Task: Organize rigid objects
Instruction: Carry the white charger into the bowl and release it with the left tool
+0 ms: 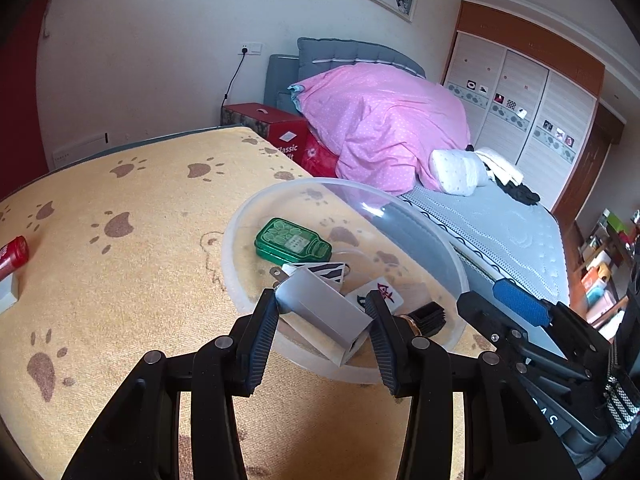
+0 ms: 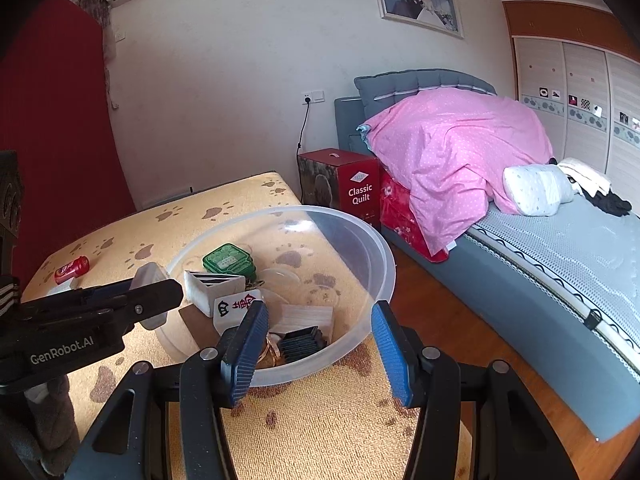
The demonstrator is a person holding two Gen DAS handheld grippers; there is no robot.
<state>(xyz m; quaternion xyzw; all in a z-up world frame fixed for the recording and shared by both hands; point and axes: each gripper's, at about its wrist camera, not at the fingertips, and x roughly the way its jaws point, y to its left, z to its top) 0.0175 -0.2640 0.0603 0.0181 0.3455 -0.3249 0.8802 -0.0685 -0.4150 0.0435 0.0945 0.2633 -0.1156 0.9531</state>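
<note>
Left hand-held gripper [image 1: 324,312]: nearest my lens, its black fingers pinch a grey charger block [image 1: 320,314] above the near rim of the bowl; I see the block's metal prongs pointing away from me.
Far-left worktop [image 1: 120,280]: a red tube [image 1: 14,256] lies on the yellow paw-print towel, well apart from the bowl.
Clear plastic bowl [image 1: 236,256]: sits on the towel at the worktop's right edge.
Bowl contents: green bottle-shaped tin [image 1: 292,241] at the back, a striped white block [image 1: 320,270] beside it, then a mahjong tile [image 1: 380,294] and a black ribbed piece [image 1: 430,314] toward the right.
Right hand-held gripper [image 2: 318,354]: blue-padded fingers spread wide, nothing between them, poised over the bowl's near rim.
Background right: bed [image 2: 560,256] with pink quilt [image 2: 452,148].
</note>
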